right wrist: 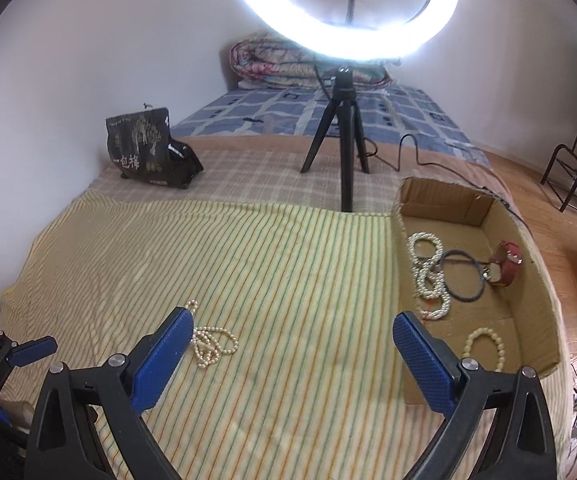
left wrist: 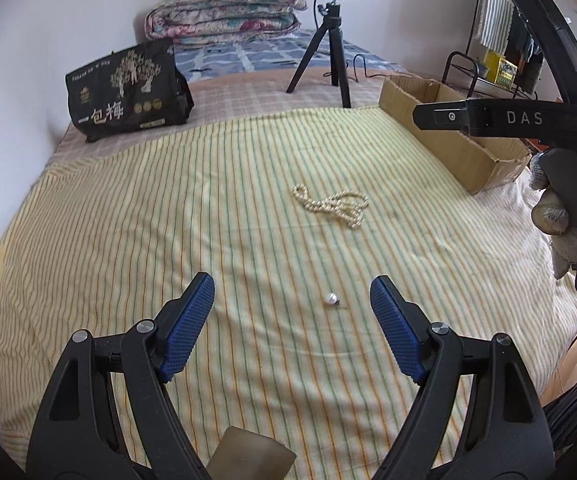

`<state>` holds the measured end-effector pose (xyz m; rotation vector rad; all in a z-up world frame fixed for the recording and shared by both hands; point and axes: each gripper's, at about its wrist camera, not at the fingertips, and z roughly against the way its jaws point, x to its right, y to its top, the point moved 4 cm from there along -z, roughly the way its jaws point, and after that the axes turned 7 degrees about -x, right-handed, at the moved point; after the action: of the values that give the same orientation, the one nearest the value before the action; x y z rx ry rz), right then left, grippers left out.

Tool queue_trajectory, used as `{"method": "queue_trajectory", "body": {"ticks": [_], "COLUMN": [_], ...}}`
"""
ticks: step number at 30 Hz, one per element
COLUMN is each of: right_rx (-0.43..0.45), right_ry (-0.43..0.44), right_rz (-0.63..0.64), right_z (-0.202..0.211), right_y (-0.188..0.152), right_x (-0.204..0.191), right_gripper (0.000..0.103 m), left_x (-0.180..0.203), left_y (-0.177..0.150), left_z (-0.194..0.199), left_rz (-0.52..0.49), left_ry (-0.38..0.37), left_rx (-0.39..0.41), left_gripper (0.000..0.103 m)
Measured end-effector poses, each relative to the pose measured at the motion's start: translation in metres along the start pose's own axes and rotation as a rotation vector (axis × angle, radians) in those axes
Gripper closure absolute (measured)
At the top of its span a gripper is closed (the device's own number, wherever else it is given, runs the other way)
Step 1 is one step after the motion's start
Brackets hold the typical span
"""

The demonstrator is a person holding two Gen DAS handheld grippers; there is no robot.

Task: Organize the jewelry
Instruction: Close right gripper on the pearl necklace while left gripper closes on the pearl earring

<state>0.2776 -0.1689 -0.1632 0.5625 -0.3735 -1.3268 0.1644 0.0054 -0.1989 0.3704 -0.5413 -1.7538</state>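
A cream bead necklace (left wrist: 334,204) lies tangled on the striped cloth (left wrist: 168,208); it also shows in the right wrist view (right wrist: 210,340). A small silver pearl piece (left wrist: 331,300) lies between the fingers of my open, empty left gripper (left wrist: 292,320), just ahead of them. My right gripper (right wrist: 292,344) is open and empty above the cloth, left of the cardboard box (right wrist: 540,296). The box holds pearl bracelets (right wrist: 428,276), a black hair tie (right wrist: 464,276), a red piece (right wrist: 506,266) and a cream bracelet (right wrist: 484,348).
A ring light on a black tripod (right wrist: 346,148) stands behind the cloth. A black printed bag (left wrist: 128,88) sits at the back left by the wall. A folded quilt (left wrist: 224,12) lies further back. A metal rack (left wrist: 484,68) stands at the right.
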Motion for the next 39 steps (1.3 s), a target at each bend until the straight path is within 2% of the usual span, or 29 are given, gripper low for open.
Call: {"method": "queue_trajectory", "body": {"ticks": [8,11,15,19,24,31,33,39], "right_rx": [-0.077,-0.11,-0.149,-0.164,-0.181,-0.189,-0.189,-0.191], "right_ry": [0.065,0.098,0.138,0.149,0.154,0.171,0.177,0.15], "right_rz": [0.049,0.054,0.073,0.13,0.154,0.15,0.147,0.19], "right_z": [-0.035,-0.048,-0.066,-0.08,-0.093,-0.102,-0.103,-0.107], "right_y": [-0.007,-0.011,-0.017,-0.02,-0.023,-0.021,-0.02,-0.023], "right_x": [-0.024,-0.03,-0.038,-0.051,-0.058,-0.062,-0.062,-0.069], "right_gripper": [0.01,0.019,0.024,0.029,0.029,0.03,0.03,0.03], "left_x": [-0.013,-0.014,-0.004,0.006,0.012,0.018,0.02,0.018], "left_y": [-0.011,-0.017,-0.022,-0.022,-0.019,-0.016,-0.015,-0.014], "left_z": [-0.01,-0.013,-0.019,-0.026,-0.033,-0.046,-0.048,-0.053], "left_rz": [0.049,0.048,0.008,-0.022,-0.011,-0.038,-0.058,-0.062], "left_ry": [-0.048,-0.062,-0.082,-0.106,-0.143,-0.143,-0.13,-0.144], "left_rx": [-0.027,-0.024,-0.041,-0.053,-0.066,-0.084,-0.079,-0.082], "left_gripper": [0.02,0.022,0.045,0.058,0.058,0.058,0.068,0.069]}}
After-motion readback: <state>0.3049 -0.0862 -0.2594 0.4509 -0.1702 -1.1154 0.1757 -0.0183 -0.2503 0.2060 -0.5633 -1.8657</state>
